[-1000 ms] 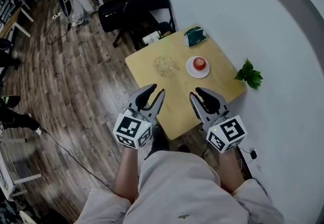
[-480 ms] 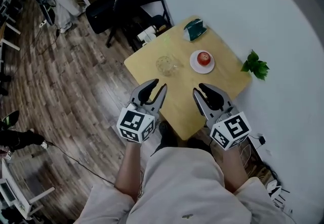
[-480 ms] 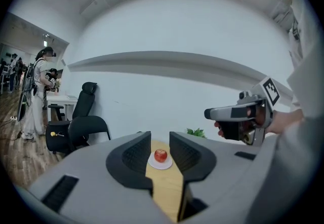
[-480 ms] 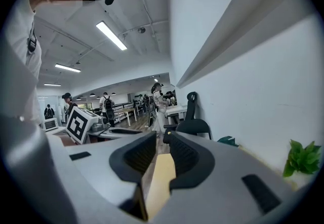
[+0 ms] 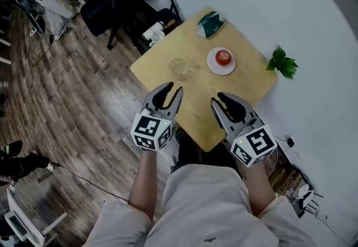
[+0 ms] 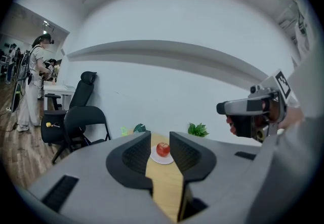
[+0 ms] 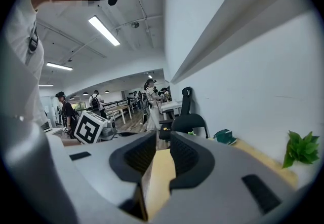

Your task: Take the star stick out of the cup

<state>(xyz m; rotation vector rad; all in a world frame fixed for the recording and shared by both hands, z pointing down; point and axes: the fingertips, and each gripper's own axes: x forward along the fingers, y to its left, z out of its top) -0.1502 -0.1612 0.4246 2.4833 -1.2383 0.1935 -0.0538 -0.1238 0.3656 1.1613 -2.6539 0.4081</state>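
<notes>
Both grippers are empty, so as I read it the task has not really begun. The left gripper [image 5: 169, 93] has its jaws parted by a narrow gap with nothing between them. Through that gap, in the left gripper view, I see only bare tabletop and, farther off, the apple [image 5: 223, 57] on its white plate [image 5: 212, 67]. The right gripper [image 5: 220, 100] is the same: its jaws are slightly apart with nothing held, and the wood of the table [image 5: 196, 109] shows between them. Both hover over the table's near edge and touch nothing. The clear cup [image 5: 179, 67] stands ahead of the left gripper, beyond its tips and a little to its right, and well apart from both. The plate lies ahead of the right gripper, beside the cup. I cannot make out the star stick from the head view, since the glass is too small there; I take it to be inside the cup. Every step is left to do: reaching in, closing on the stick, and lifting it clear of the rim.
</notes>
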